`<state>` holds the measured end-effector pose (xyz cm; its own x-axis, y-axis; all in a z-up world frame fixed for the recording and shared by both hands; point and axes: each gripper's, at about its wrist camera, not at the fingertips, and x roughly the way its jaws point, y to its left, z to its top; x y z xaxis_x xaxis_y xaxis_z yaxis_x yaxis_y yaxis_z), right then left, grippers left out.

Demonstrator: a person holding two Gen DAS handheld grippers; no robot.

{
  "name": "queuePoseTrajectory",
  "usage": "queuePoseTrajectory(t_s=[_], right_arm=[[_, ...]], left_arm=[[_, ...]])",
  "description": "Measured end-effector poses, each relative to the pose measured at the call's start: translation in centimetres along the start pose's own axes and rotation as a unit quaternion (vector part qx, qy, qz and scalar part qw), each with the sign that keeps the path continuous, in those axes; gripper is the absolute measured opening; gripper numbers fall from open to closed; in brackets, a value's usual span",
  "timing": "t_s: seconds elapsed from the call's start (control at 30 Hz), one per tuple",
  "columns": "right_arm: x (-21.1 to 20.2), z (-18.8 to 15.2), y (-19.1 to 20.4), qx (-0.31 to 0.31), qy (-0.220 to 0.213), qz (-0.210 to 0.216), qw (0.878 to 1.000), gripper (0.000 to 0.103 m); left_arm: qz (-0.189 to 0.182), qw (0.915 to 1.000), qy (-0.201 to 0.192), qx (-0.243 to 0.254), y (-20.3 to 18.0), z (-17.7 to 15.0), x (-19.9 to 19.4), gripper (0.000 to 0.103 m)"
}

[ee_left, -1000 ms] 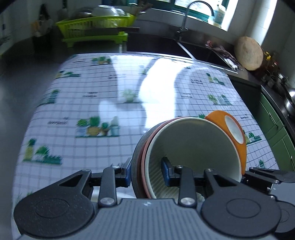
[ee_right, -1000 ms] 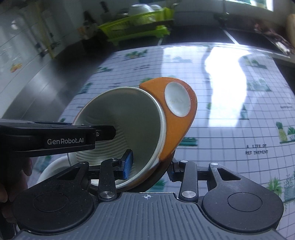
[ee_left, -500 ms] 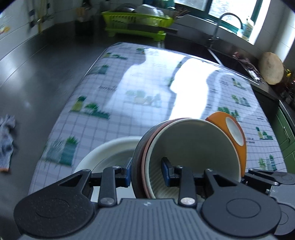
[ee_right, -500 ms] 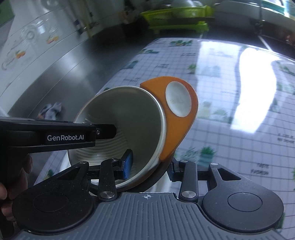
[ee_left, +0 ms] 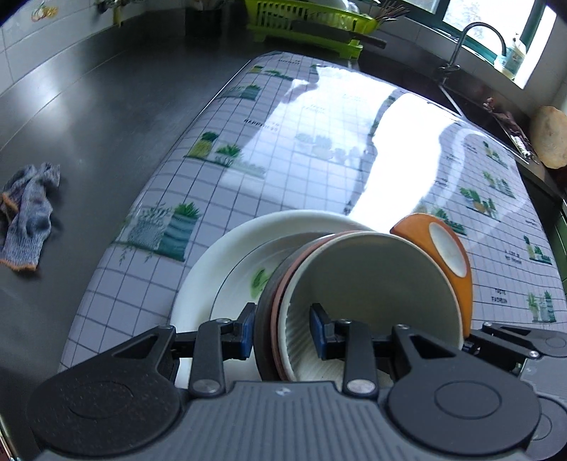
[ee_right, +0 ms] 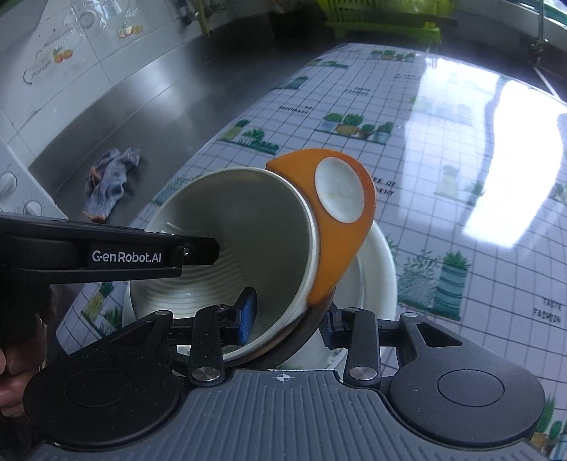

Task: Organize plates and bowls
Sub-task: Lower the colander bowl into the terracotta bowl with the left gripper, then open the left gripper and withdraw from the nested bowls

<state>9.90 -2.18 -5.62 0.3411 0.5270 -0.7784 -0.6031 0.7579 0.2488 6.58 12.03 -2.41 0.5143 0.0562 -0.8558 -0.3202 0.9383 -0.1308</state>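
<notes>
A nested stack of bowls, dark brown outside and ribbed cream (ee_left: 372, 283) inside, hangs tilted over two stacked white plates (ee_left: 212, 262) on the table. An orange bowl (ee_left: 462, 294) with a white foot clings bottom-up to the stack's far rim. My left gripper (ee_left: 282, 331) is shut on the stack's left wall, one pad inside and one outside. My right gripper (ee_right: 287, 321) pinches the opposite wall of the cream bowl (ee_right: 248, 220) beside the orange bowl (ee_right: 340, 255), its jaws closing slightly on that wall. The white plates (ee_right: 375, 283) show beneath.
The table (ee_left: 319, 142) wears a glossy grid cloth with plant prints. A blue-grey knitted cloth (ee_left: 28, 216) lies on the dark steel counter to the left. A green dish rack (ee_left: 308, 21), a tap (ee_left: 475, 39) and a round board (ee_left: 551, 142) stand at the back.
Both grippers have carried the bowl stack left and a little down across the table. The white plates and the cloth on the counter have come into view. Both grips are unchanged.
</notes>
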Motion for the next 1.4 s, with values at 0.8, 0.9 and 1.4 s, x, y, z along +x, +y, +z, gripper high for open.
queuePoseTrajectory(t_s=[0.8, 0.9, 1.4], right_arm=[[0.4, -0.7, 0.6, -0.026, -0.005, -0.003, 1.000, 0.038], [-0.3, -0.8, 0.6, -0.033, -0.015, -0.009, 0.999, 0.040], [-5.4, -2.1, 0.3, -0.038, -0.068, -0.019, 0.997, 0.066]], left_arm=[[0.015, 0.9999, -0.005, 0.005, 0.1, -0.2, 0.2, 0.048], [0.019, 0.9996, -0.017, 0.008, -0.3, -0.2, -0.5, 0.059], [0.013, 0.9964, -0.079, 0.027, -1.9, -1.4, -4.7, 0.097]])
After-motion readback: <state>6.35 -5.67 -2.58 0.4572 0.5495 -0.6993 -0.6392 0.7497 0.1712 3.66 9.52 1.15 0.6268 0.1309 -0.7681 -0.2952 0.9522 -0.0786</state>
